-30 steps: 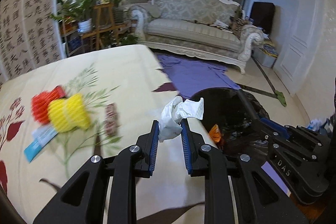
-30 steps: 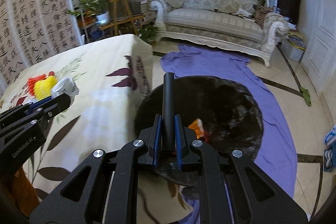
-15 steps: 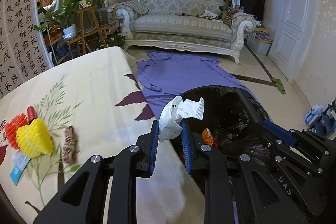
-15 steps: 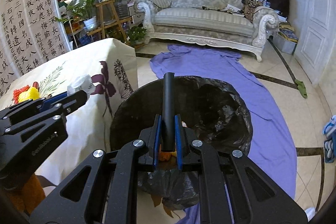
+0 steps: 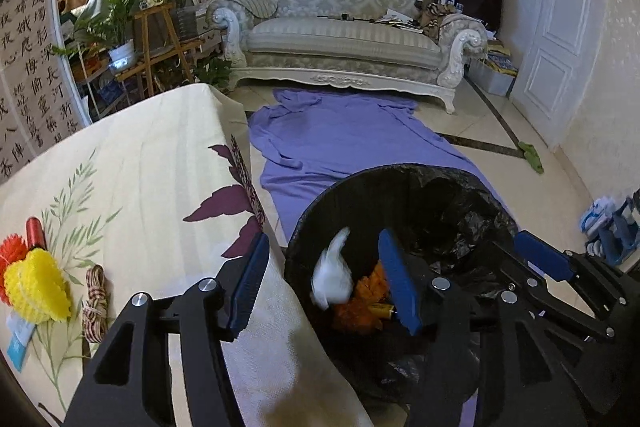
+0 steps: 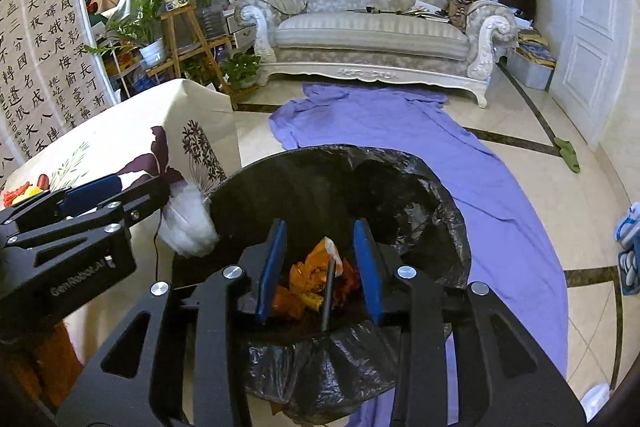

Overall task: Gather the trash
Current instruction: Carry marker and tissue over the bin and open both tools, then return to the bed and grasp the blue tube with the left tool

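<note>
Both claws over the bin (image 6: 400, 187)
My left claw (image 5: 324, 283) is opening, tissue (image 5: 332, 277) loose between its pads; my right claw (image 6: 320, 267) is opening, stick (image 6: 327, 291) free between.

The left tongs (image 5: 324, 287) are opening over the black-lined bin (image 5: 460, 179); a blurred white wad (image 5: 332, 275) sits between them, touching neither pad. Right tongs (image 5: 536, 259) reach in from the right. Yellow mesh (image 5: 36, 287) lies left on the worktop (image 5: 152, 167).
</note>
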Tool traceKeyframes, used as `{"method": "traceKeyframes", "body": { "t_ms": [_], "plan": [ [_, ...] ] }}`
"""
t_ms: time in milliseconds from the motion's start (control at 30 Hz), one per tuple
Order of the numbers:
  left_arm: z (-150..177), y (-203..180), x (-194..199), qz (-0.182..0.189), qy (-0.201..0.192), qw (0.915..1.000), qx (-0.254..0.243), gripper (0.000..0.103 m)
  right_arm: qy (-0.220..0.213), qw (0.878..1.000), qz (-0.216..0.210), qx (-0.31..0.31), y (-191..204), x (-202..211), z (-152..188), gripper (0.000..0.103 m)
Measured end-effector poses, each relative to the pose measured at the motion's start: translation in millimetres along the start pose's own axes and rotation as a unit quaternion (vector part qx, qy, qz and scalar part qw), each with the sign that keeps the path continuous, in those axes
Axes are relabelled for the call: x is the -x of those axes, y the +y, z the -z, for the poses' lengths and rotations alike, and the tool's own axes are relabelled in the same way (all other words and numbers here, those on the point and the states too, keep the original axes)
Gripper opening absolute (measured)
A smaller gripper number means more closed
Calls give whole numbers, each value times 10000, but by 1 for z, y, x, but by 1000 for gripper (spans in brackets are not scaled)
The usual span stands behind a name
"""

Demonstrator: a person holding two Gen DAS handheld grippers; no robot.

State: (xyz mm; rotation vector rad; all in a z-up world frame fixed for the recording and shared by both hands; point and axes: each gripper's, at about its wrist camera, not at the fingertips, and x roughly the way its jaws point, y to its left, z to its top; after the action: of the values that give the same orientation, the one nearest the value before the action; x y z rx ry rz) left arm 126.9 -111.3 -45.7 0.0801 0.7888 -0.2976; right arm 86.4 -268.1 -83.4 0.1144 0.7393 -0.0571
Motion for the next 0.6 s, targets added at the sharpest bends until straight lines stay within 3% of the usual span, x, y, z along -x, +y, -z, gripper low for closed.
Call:
{"method": "traceKeyframes", "body": {
  "t_ms": [267,600],
  "plan": [
    [2,11,15,-179,-94,9997,125,71,-18,10000,60,-36,-1,5,0,41],
    [25,51,56,-538,-249,9973,435,73,-32,9994,-255,233,34,14,1,47]
  ]
}}
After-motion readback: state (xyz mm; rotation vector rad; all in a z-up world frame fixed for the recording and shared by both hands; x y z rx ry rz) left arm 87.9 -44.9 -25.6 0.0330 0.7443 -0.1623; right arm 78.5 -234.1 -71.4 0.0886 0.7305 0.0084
